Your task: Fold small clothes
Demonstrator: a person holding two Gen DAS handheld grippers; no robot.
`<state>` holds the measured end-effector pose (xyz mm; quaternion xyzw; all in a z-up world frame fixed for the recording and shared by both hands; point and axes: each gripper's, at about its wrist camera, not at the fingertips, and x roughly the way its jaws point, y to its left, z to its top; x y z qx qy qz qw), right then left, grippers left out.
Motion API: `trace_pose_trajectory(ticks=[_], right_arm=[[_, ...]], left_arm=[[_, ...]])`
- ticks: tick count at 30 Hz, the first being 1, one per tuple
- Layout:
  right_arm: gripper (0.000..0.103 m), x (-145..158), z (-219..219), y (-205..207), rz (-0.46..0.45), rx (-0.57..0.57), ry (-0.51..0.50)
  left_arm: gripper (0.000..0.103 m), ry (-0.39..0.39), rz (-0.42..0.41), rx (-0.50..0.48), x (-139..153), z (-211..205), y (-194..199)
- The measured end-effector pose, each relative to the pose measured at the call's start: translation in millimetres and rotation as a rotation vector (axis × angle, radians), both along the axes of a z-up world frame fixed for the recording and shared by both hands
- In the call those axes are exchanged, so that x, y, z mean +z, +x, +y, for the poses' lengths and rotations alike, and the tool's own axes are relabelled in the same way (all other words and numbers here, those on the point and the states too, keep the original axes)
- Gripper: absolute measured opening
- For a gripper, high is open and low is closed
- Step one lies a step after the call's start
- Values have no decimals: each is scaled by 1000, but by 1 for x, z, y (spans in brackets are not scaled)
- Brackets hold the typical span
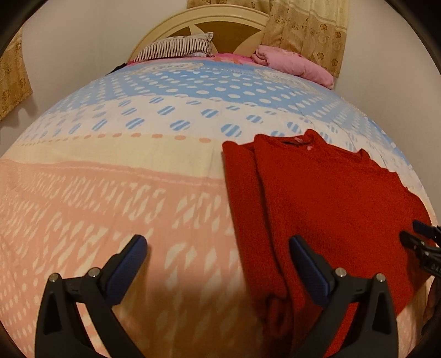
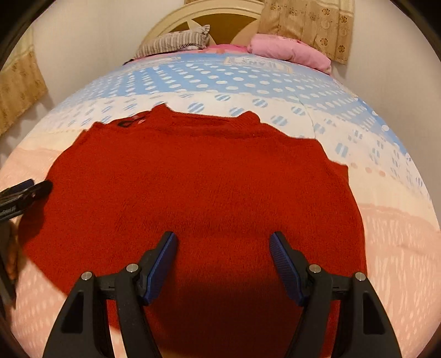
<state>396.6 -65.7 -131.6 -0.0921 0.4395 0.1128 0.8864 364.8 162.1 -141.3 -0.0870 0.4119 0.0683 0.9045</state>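
A wide bed is covered by a cotton bedspread [image 1: 137,170] printed in bands: pink with white dashes nearest the cameras, then a pale cream strip, then white with striped blue ovals, then blue with white dots. At the far end stands a cream curved wooden headboard [image 1: 198,19] with brown inset panels. A dark-and-white striped pillow [image 1: 176,48] leans against it, and a crumpled pink quilt [image 1: 292,63] lies beside that, toward the right. Beige floral curtains [image 1: 306,30] hang behind the quilt against a plain pale wall [image 1: 69,55]; another beige curtain [image 2: 19,91] hangs at the left edge.
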Motion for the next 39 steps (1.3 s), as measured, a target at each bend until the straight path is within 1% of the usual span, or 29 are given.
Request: trace_pose_trajectory(ticks=[1, 3, 5, 7, 8, 9, 11, 13, 14, 15, 18, 20, 23, 25, 27, 29, 30, 31, 33, 34, 35, 36, 37, 38, 39], right_arm=[[71, -1, 0, 6, 3, -8, -2], [71, -1, -5, 16, 21, -37, 37], [71, 9, -5, 10, 4, -69, 56], [71, 23, 11, -4, -54, -11, 86], [71, 26, 22, -7, -61, 28, 96], [71, 25, 36, -8, -48, 90, 100], [71, 16, 59, 0, 7, 135, 100], [71, -1, 72, 21, 71, 113, 94], [73, -6, 74, 31, 81, 90, 100], [73, -6, 77, 39, 68, 76, 102], [76, -7, 87, 54, 69, 74, 66], [76, -6, 85, 55, 76, 68, 77], [76, 4, 73, 37, 50, 94, 123], [76, 11, 60, 28, 1, 96, 156], [76, 15, 30, 23, -36, 35, 154], [76, 6, 2, 33, 7, -48, 148], [75, -2, -14, 39, 35, -94, 146], [75, -1, -26, 41, 21, -100, 189], [75, 5, -48, 39, 26, -105, 296], [75, 9, -56, 35, 19, -113, 325], [75, 15, -68, 26, -14, -132, 348], [75, 16, -73, 21, -29, -146, 354], [75, 12, -79, 19, -24, -160, 350], [75, 3, -82, 20, 6, -156, 334], [75, -2, -79, 20, 1, -122, 290]], left_arm=[[103, -22, 9, -2, -3, 3, 4], [103, -64, 9, 2, -5, 7, 5], [103, -81, -2, 3, -5, 9, 2], [103, -84, -15, 9, -5, 9, -1], [103, -87, -18, 10, -5, 9, -2], [103, -97, -20, 12, -5, 10, -3], [103, -122, -28, 19, -5, 15, -7], [103, -137, -34, 28, -5, 18, -10], [103, -140, -35, 29, -5, 18, -9], [103, -144, -34, 29, -6, 19, -9], [103, -131, -29, 28, -6, 16, -8], [103, -136, -31, 27, -5, 17, -8], [103, -181, -52, 26, -5, 24, -10], [103, -198, -67, 42, -4, 29, -14], [103, -216, -61, 49, -6, 32, -12], [103, -191, -47, 50, -6, 27, -9], [103, -166, -36, 44, -6, 23, -7], [103, -147, -28, 38, -6, 19, -6], [103, -146, -28, 36, -6, 20, -6], [103, -155, -30, 36, -7, 21, -7], [103, -162, -31, 37, -7, 23, -7], [103, -157, -28, 37, -7, 22, -6], [103, -147, -24, 37, -7, 21, -5], [103, -133, -18, 33, -7, 18, -4], [103, -127, -15, 31, -6, 18, -3]])
